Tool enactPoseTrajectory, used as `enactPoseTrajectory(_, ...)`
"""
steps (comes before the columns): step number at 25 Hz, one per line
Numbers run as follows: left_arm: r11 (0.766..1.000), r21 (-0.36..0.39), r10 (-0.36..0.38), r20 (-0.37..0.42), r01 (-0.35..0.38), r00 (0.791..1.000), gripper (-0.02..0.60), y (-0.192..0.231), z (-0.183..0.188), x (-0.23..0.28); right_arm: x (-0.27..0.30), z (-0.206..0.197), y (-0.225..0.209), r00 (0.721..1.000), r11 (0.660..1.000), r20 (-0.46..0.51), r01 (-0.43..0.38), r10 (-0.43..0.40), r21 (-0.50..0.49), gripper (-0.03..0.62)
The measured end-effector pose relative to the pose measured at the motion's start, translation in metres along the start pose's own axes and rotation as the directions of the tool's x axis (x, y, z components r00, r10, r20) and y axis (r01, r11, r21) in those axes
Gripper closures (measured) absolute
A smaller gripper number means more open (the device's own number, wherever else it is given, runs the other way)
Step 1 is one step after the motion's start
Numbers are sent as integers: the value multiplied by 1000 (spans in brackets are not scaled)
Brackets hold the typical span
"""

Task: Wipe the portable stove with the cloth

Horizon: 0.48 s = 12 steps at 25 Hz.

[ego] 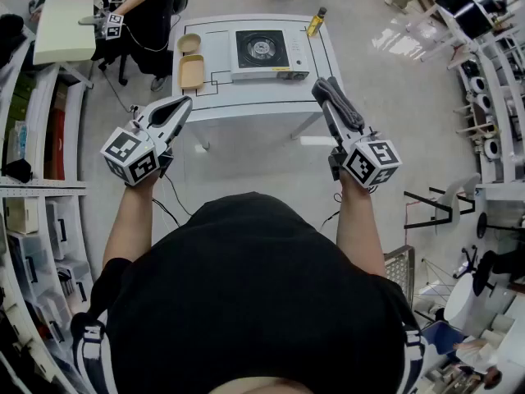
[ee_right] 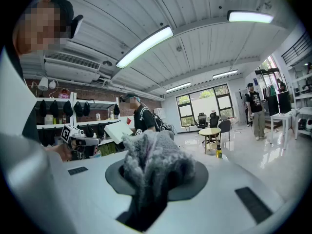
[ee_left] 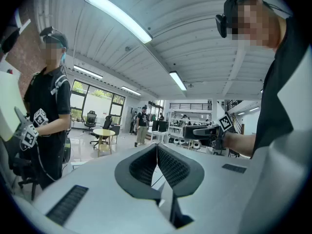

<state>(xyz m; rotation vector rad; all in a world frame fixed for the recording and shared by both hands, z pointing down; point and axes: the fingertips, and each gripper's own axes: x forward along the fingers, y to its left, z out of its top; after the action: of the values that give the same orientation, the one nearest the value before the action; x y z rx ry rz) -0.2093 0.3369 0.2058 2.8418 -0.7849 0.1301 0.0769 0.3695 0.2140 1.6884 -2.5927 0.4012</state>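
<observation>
Stove: the portable stove (ego: 269,54) sits on the right half of the white table (ego: 246,97), burner facing up. It is well apart from both my claws and nothing touches it, so I judge the wiping has not begun.
Cloth: the grey fluffy cloth (ee_right: 152,162) is bunched into a wad that stands up out of my right jaws. Its loose end is out in front, where it can meet the stove top first.
Right claw: my right gripper (ego: 326,89) is clenched on the cloth, with the jaws buried in the pile. I hold it raised in front of my body, pointing towards the table's near edge and short of it.
Left claw: my left gripper (ego: 184,103) is clenched on nothing, its ribbed pads meeting at the tips. It hangs level with the right one, off the table's near left corner. I take it to be free so it can steady the stove if the wipe pushes it.
Beside the stove: a round tan dish (ego: 189,43) and a rectangular tan tray (ego: 191,72) lie just left of the stove. A yellow bottle (ego: 316,22) stands at the far right corner. None of them touches the stove.
Next move, as I judge it: carry the cloth forward and down onto the stove top.
Risk: the stove looks light and may slide under the wipe, and the wad could work loose.
Beyond: another person (ego: 143,6) stands at the far left holding marker-cube grippers.
</observation>
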Motion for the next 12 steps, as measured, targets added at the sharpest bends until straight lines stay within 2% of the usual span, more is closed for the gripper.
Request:
enactPoseTrajectory(6,999,18,-39,2,38,999,558,8,-3,-5,3,-8,13,1000,1000,-7,18,-18,1,477)
enactPoseTrajectory(12,998,17,-66,-21,66,998,558,11,-8,5,2,-18,0,998,998,-17,60,-59,26,477)
